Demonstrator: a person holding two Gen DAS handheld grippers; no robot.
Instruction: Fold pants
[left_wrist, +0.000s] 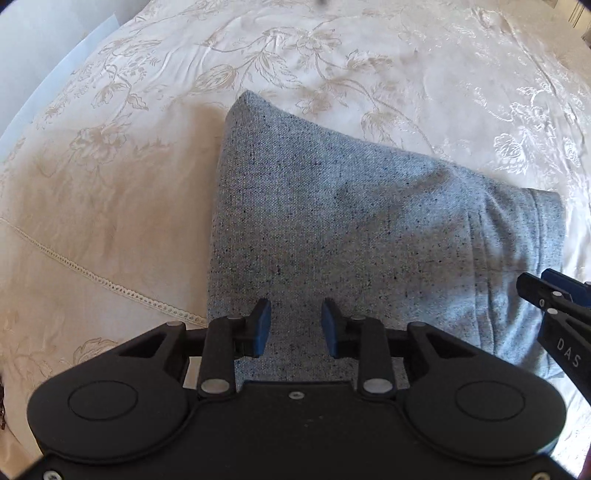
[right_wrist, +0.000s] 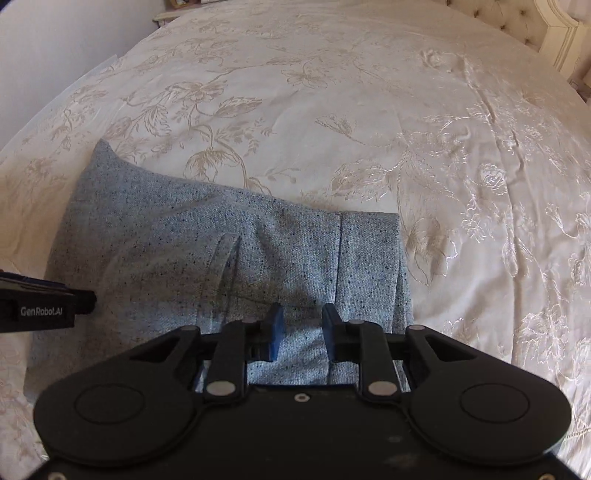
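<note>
Grey speckled pants (left_wrist: 351, 229) lie folded into a compact stack on the bed, with the waistband (right_wrist: 369, 258) at the right end and a belt loop (right_wrist: 227, 254) showing. My left gripper (left_wrist: 295, 328) hovers over the near left part of the stack, blue pads apart, nothing pinched between them. My right gripper (right_wrist: 300, 330) stands over the near edge by the waistband, its pads also apart with flat cloth below. Each gripper shows at the edge of the other's view: right gripper (left_wrist: 546, 295), left gripper (right_wrist: 74, 299).
A cream bedspread (right_wrist: 332, 110) with embroidered flowers covers the whole bed, and a lace trim (left_wrist: 92, 273) runs along its near left. A tufted headboard (right_wrist: 517, 22) stands at the far right. The bed's left edge (left_wrist: 55, 85) meets a pale wall.
</note>
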